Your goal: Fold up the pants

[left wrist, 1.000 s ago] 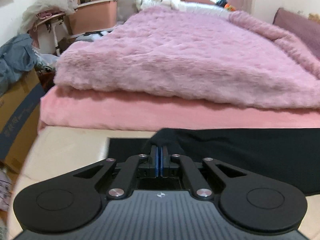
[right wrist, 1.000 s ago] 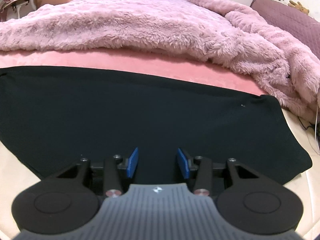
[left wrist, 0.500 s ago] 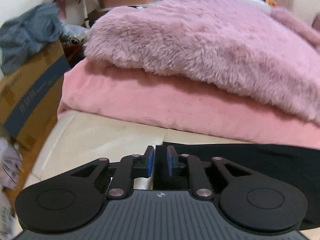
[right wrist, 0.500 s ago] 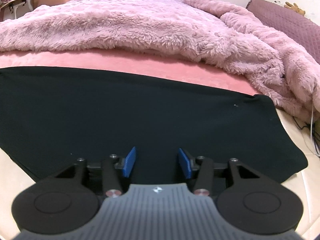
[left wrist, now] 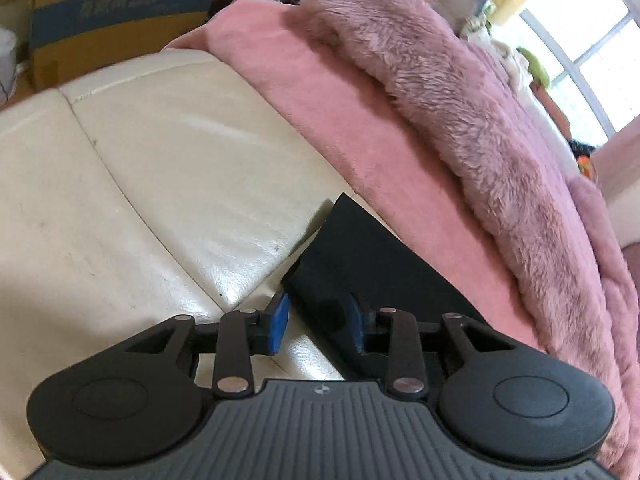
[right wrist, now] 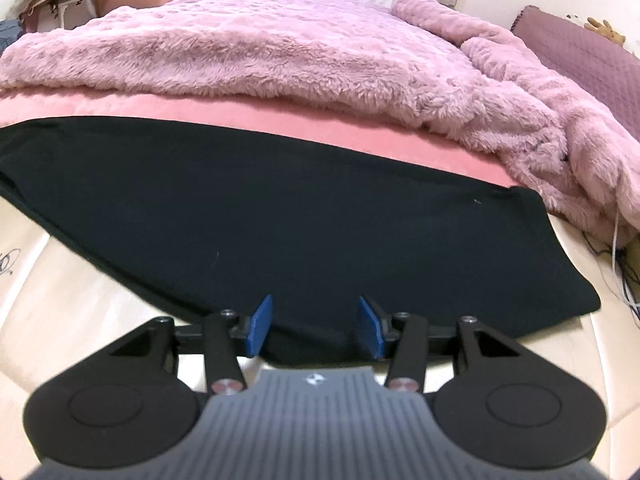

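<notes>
The black pants (right wrist: 304,216) lie flat across the cream leather bench and the edge of the pink sheet. In the left wrist view only their left end (left wrist: 368,264) shows, a squared corner on the cream leather. My left gripper (left wrist: 318,324) is open and empty, straddling that end's near edge. My right gripper (right wrist: 316,326) is open and empty, just over the near edge of the pants at their middle.
A fluffy pink blanket (right wrist: 280,48) covers the bed behind the pants, over a pink sheet (left wrist: 320,96). The cream leather bench (left wrist: 140,184) runs left. A cardboard box (left wrist: 112,16) stands beyond its left end. Cables (right wrist: 624,264) hang at the right.
My left gripper let go of the pants' left end and opened, and the view swung down and left. My right gripper stayed open and drew back slightly toward the near edge.
</notes>
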A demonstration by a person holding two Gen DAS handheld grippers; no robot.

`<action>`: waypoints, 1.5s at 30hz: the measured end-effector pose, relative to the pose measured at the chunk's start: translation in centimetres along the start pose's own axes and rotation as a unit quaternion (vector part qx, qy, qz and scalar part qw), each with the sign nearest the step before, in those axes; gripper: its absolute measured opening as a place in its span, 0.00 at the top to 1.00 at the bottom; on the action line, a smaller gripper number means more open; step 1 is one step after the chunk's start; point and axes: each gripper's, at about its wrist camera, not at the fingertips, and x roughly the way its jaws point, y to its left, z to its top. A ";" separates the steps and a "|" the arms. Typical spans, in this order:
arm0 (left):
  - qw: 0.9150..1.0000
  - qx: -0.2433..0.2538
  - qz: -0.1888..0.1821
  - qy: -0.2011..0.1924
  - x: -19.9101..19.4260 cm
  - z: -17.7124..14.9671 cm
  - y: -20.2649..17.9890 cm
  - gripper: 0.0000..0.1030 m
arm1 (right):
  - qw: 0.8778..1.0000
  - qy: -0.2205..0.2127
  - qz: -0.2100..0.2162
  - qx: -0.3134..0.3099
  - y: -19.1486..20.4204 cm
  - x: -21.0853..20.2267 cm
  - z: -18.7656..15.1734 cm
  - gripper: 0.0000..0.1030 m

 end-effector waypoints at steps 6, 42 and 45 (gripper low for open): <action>1.000 0.010 0.017 -0.021 0.7 -0.5 -0.4 0.91 | 1.000 0.010 0.004 -0.022 0.6 -2.0 -1.7 0.56; 0.968 0.184 0.168 -0.011 -5.1 -1.0 -2.0 0.75 | 0.998 0.056 0.014 0.007 -1.1 -2.8 -2.5 0.81; 0.962 0.245 0.120 -0.018 -5.8 -2.2 -4.1 0.74 | 0.998 0.037 0.054 0.013 -0.7 -1.5 -0.2 0.75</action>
